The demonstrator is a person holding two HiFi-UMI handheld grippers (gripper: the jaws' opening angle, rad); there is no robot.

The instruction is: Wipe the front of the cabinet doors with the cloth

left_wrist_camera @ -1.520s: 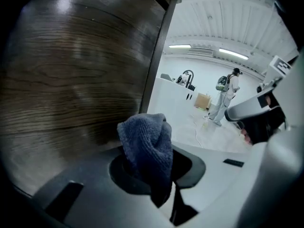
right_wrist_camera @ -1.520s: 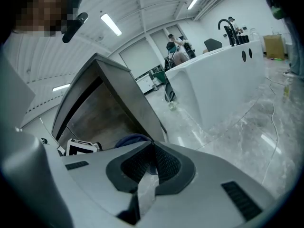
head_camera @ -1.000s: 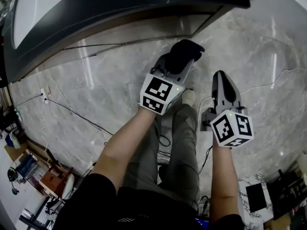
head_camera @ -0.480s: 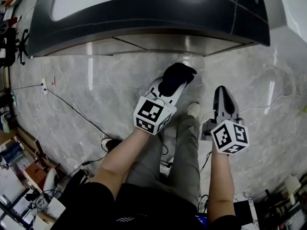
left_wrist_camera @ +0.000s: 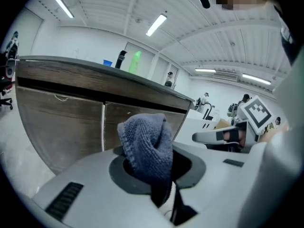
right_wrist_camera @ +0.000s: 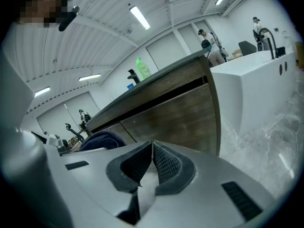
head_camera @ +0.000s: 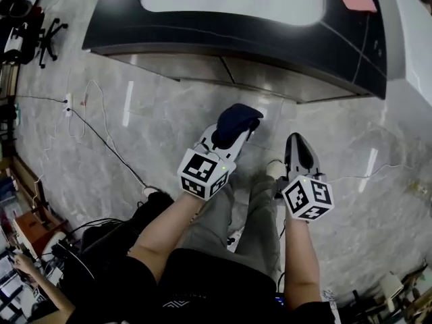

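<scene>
While the left claw point(head_camera: 229, 130) was clenched on the blue-grey terry cloth point(left_wrist_camera: 146, 145), the cloth stood bunched up out of the jaws, well short of the brown cabinet doors point(left_wrist_camera: 61, 120); nothing touched the wood. I judged the cloth light, soft and floppy, its pile grippy enough not to slip; pinched by its lower folds, the loose wad in front should flatten against a door without scratching it, so I saw no need to regrasp. The right claw point(right_wrist_camera: 152, 161) was shut tight on nothing, its ribbed pads meeting, and hung just beside the left. Room looked ample; marble floor point(head_camera: 155, 127) lay bare between the person's legs point(head_camera: 236, 228) and the doors. The dark tabletop point(head_camera: 223, 29) seemed to overhang the door fronts, so I'd have kept upward strokes beneath its lip; the narrow seam point(left_wrist_camera: 103, 127) between the two doors might catch the pile. The white unit point(head_camera: 408, 52) closed off the right end; cables point(head_camera: 101, 137) trailed over the floor on the left.
</scene>
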